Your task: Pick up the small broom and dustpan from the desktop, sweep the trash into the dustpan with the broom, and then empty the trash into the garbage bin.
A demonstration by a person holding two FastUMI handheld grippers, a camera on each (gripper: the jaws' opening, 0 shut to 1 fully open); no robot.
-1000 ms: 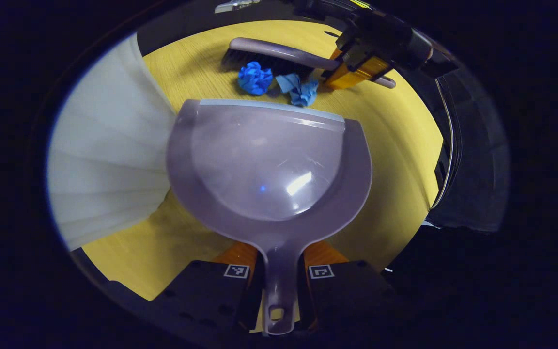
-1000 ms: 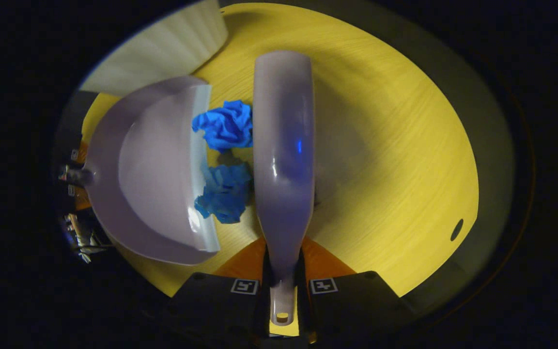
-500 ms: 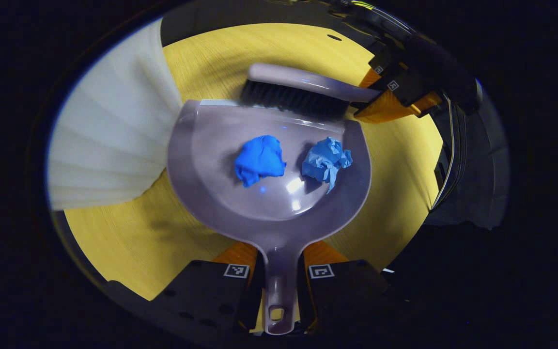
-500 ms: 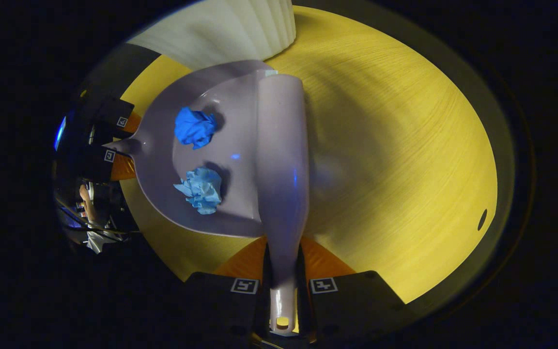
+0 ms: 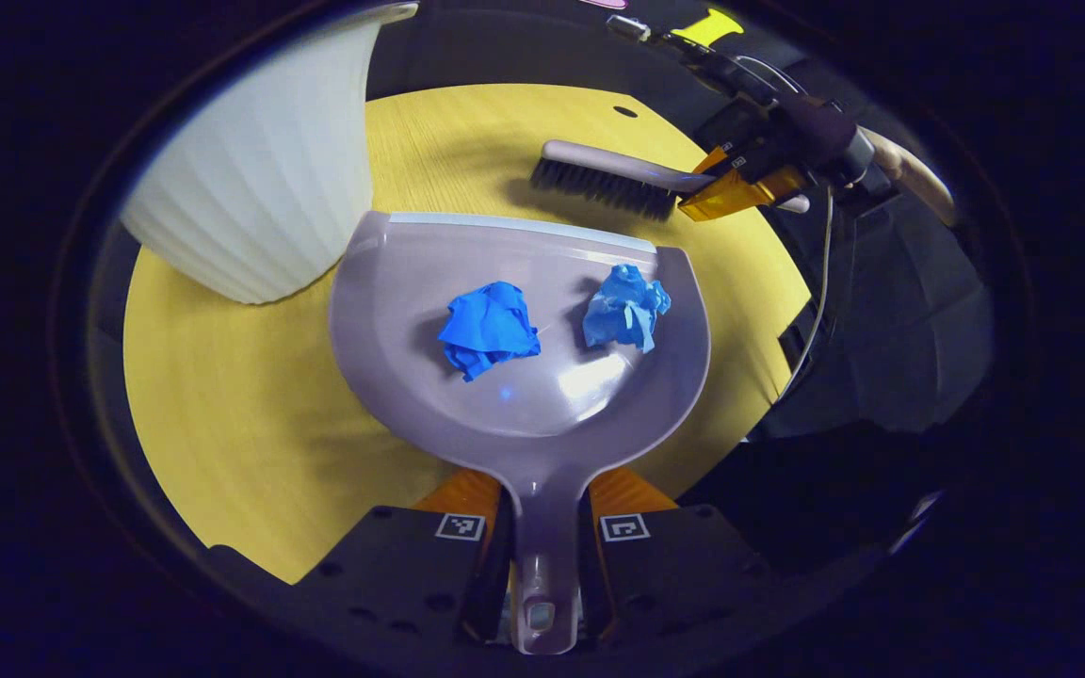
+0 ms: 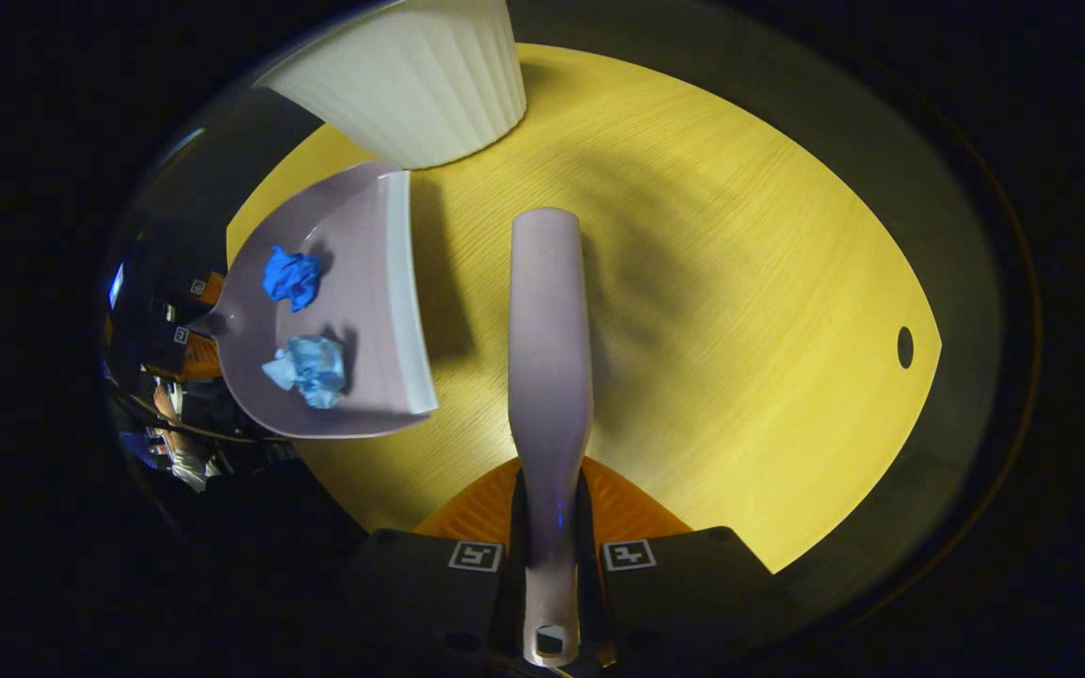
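The left gripper [image 5: 542,556] is clamped on the handle of the dustpan [image 5: 524,377], and the right gripper [image 6: 550,565] is clamped on the handle of the small broom [image 6: 550,348]. Both pieces of trash sit inside the pan: a dark blue paper wad [image 5: 489,327] and a lighter blue paper wad [image 5: 625,308], side by side near the middle, short of the pan's pale front lip. The sweeping looks done, so the step in hand appears to be carrying the load to the white ribbed garbage bin [image 5: 265,179].

To do it well, the pan should stay level or tipped slightly back toward its handle while it travels, since the wads look loose and light and could roll off the open lip. The tip forward should come only once the lip is over the bin's mouth, which neither view shows clearly.

The bin stands on the yellow table [image 5: 232,414] just beside the pan's left corner, so the path is short. In the left gripper view the broom hangs well apart beyond the lip, leaving that side free. The table's edge is near the bin.
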